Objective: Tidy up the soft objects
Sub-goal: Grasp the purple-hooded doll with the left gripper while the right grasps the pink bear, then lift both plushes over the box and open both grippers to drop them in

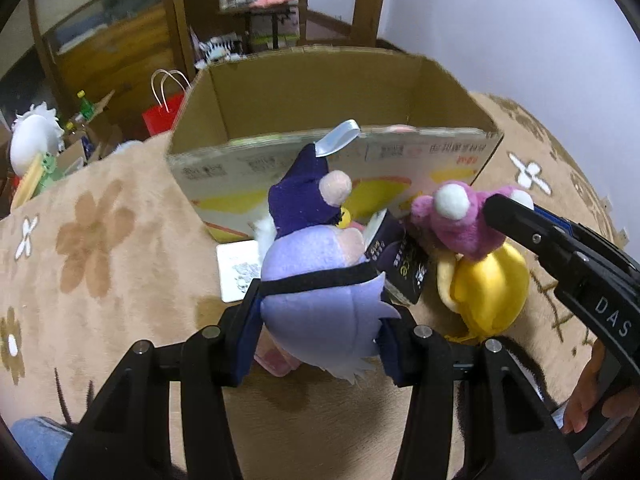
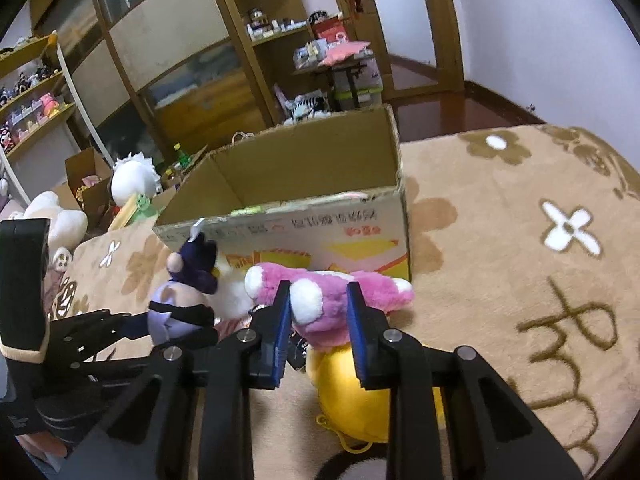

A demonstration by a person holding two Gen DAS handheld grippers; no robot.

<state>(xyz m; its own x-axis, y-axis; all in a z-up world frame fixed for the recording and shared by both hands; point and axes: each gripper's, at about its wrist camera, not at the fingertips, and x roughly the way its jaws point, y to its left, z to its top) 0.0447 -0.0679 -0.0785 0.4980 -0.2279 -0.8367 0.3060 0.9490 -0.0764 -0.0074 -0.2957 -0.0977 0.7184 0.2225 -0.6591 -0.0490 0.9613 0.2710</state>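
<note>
My left gripper (image 1: 318,334) is shut on a lavender plush doll (image 1: 320,292) with a dark purple hood; it is lifted off the beige blanket. In the right wrist view the same lavender doll (image 2: 182,298) hangs at the left in that gripper. My right gripper (image 2: 318,320) is shut on a pink plush toy (image 2: 332,292) with white ears, also seen as the pink toy (image 1: 456,220) from the left wrist. A yellow plush (image 2: 352,392) lies under the pink toy. An open cardboard box (image 1: 320,92) stands just behind both toys.
A white card (image 1: 238,270) and dark tags (image 1: 400,264) lie on the flower-patterned blanket (image 2: 500,260) before the box. A red paper bag (image 1: 162,114), a white-haired plush (image 2: 134,178), wooden shelves (image 2: 168,40) and a small cluttered table (image 2: 340,64) lie beyond.
</note>
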